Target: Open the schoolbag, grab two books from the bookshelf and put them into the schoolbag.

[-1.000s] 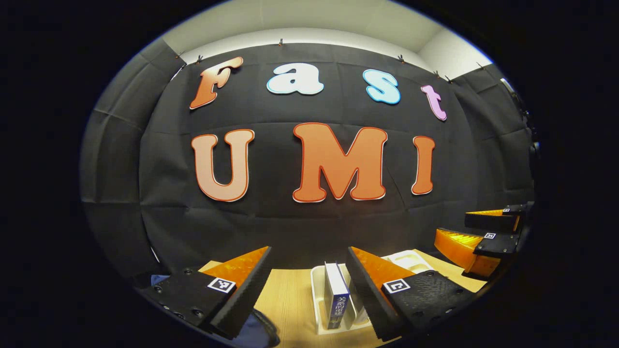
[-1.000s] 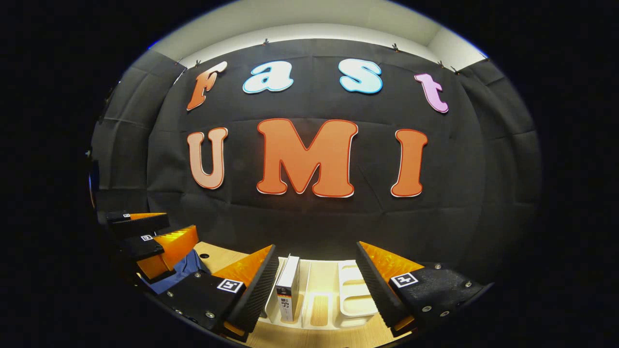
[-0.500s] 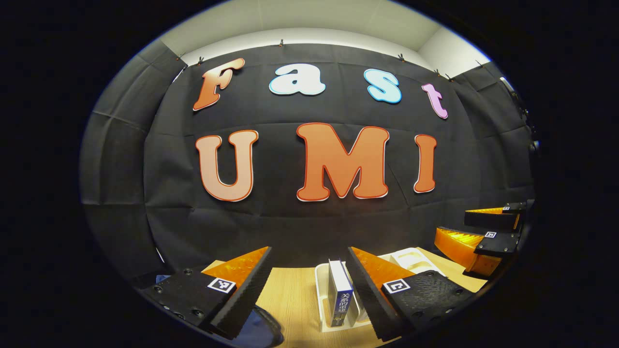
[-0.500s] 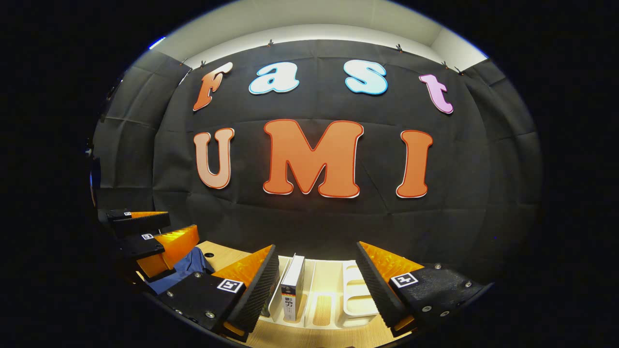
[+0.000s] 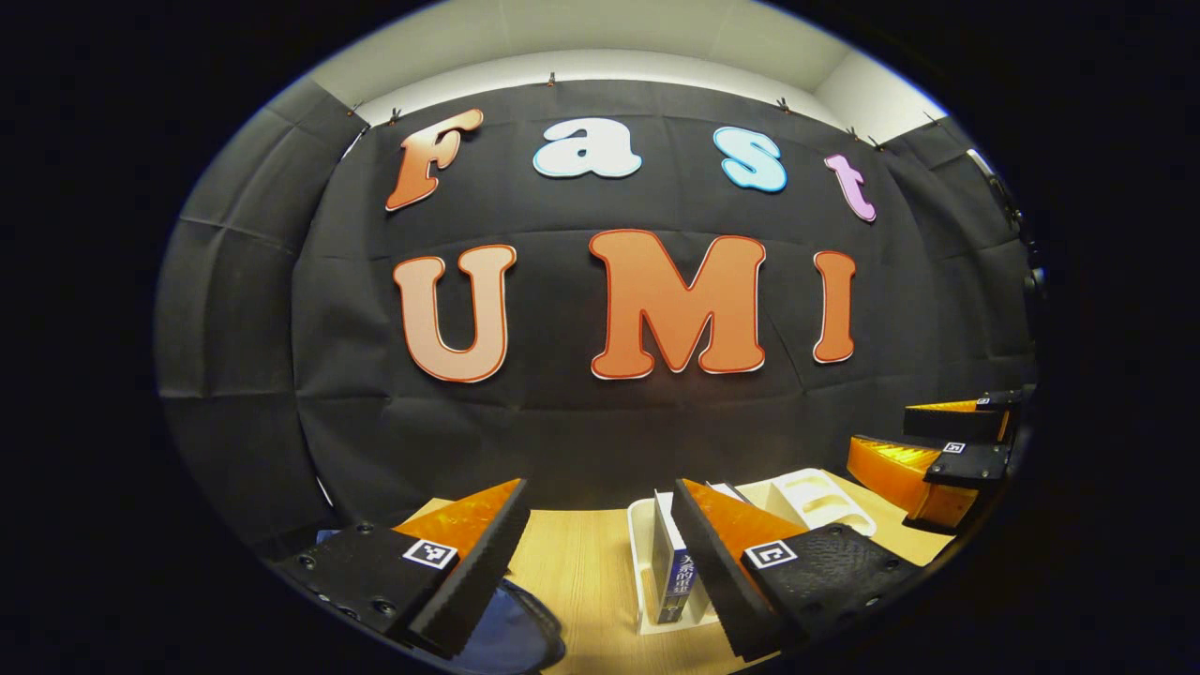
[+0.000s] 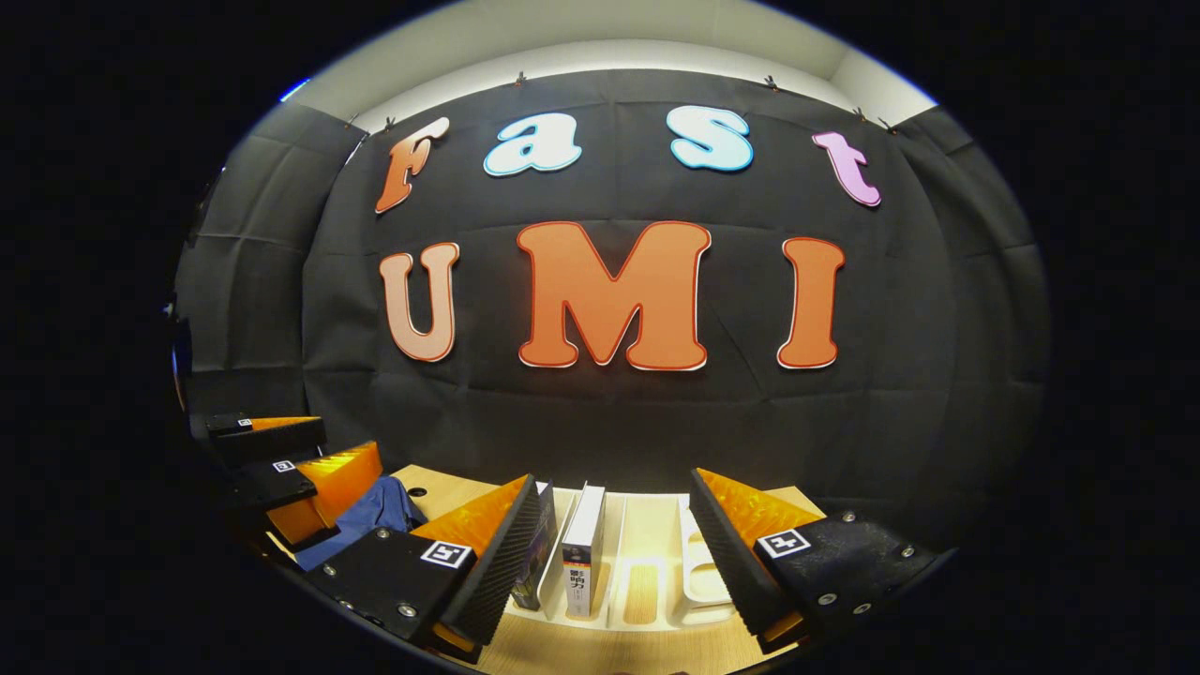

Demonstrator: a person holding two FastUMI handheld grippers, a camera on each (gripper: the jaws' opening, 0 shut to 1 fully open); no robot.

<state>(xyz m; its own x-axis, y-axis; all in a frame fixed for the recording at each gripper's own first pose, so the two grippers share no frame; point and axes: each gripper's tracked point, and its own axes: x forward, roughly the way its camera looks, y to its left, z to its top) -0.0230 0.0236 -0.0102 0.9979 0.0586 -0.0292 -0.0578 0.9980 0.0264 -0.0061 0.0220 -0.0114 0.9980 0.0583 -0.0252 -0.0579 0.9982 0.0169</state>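
Observation:
My left gripper (image 5: 598, 487) is open above the wooden table (image 5: 572, 562). A blue-spined book (image 5: 677, 574) stands upright in a white rack (image 5: 641, 562), just inside the right finger and partly hidden by it. The blue schoolbag (image 5: 511, 637) lies low beside the left finger. My right gripper (image 6: 614, 480) is open too. Ahead of it a white book (image 6: 583, 553) stands in the rack (image 6: 698, 572), with a dark book (image 6: 536, 562) beside it half behind the left finger. The schoolbag (image 6: 375, 511) lies at the left.
The right gripper (image 5: 878, 438) hangs open at the far right of the left gripper view. The left gripper (image 6: 352, 445) shows at the left of the right gripper view, over the bag. The black cloth wall stands close behind the table (image 6: 441, 487).
Both views have tipped slightly down. The rack has slid right in the left gripper view, and the dark book has come into the right gripper view. Both grippers stay open.

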